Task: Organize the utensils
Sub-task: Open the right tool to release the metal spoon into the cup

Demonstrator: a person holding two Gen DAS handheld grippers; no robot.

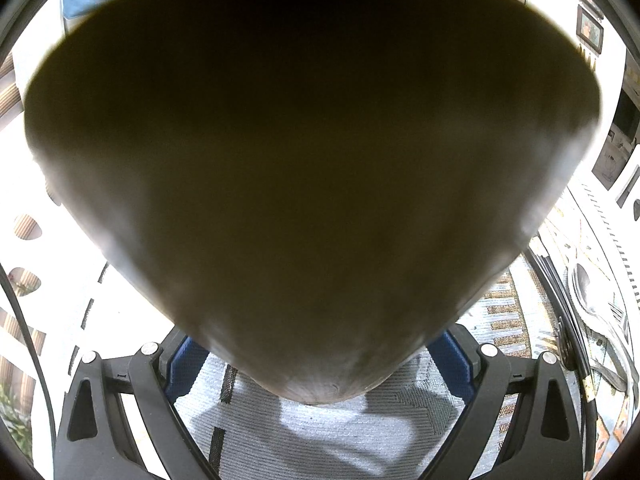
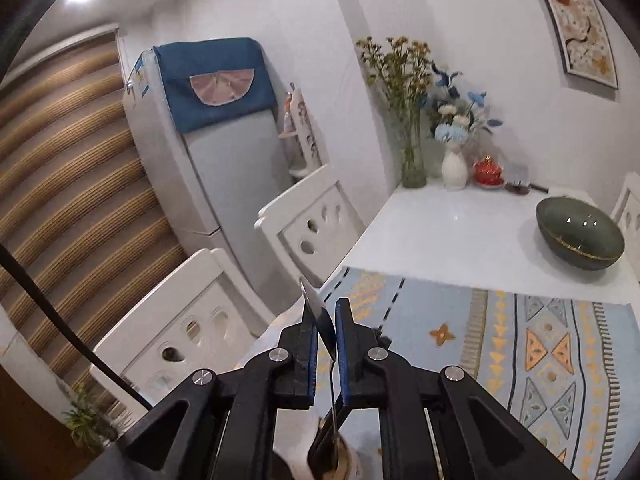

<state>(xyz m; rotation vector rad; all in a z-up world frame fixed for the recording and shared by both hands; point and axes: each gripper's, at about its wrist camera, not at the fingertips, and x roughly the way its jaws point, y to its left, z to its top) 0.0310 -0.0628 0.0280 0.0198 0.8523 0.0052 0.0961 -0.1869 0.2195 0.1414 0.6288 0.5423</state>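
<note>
While the spoon [image 2: 320, 316] is pinched in the right gripper [image 2: 326, 332], with a cup [image 2: 340, 456] at 6 o'clock, lowering is judged next; the left gripper [image 1: 320, 364] clamps a holder [image 1: 312, 160].

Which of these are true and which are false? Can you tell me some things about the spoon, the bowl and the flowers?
1. The right gripper has its jaws shut on a spoon. True.
2. The green bowl sits on the patterned mat. False: it sits on the bare white table, beyond the mat.
3. The flowers stand in vases at the far end of the table. True.
4. The left wrist view shows the whole table clearly. False: a big dark cup between the jaws blocks most of it.
</note>
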